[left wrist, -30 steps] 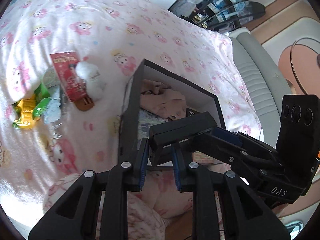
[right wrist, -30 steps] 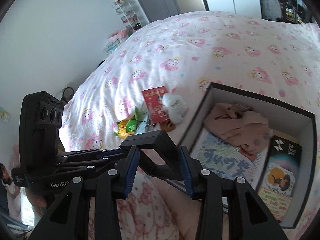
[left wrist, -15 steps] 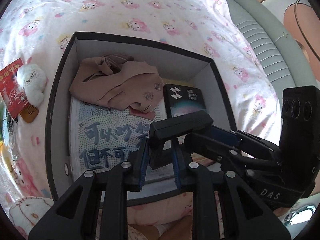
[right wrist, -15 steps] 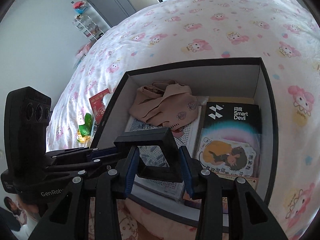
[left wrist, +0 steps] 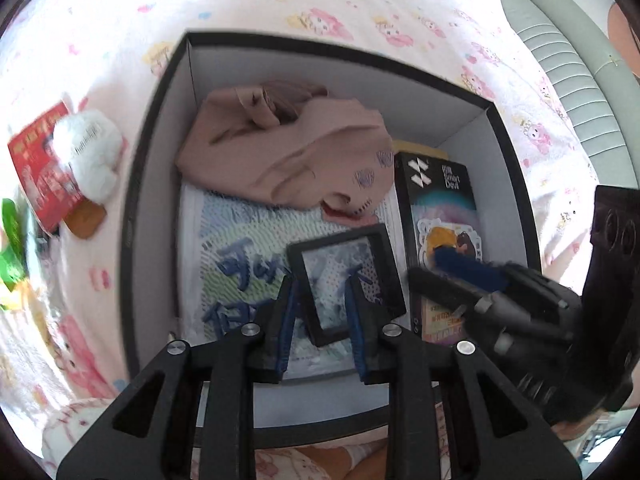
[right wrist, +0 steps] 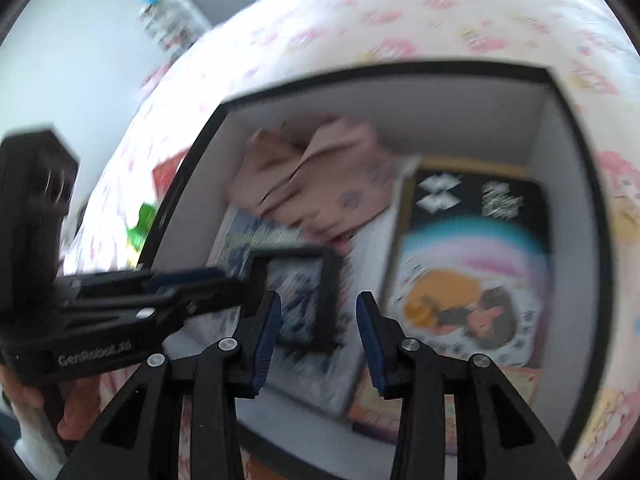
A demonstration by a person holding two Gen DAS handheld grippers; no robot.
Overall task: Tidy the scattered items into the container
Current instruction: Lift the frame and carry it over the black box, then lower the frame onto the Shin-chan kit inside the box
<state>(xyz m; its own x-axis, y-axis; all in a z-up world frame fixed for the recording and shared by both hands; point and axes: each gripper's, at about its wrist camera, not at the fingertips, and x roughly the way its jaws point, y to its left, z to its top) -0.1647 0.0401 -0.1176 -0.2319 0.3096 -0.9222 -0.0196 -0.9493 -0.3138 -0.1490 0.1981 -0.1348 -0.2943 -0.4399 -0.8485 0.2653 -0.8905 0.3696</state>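
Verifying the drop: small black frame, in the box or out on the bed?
In. The black frame sits inside the box walls, over the blue-lettered sheet. Resting or hovering: cannot tell.

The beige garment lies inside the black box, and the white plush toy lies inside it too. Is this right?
Not quite. The white plush toy lies outside the black box, on the bedcover, as the left wrist view shows. The beige garment does lie inside.
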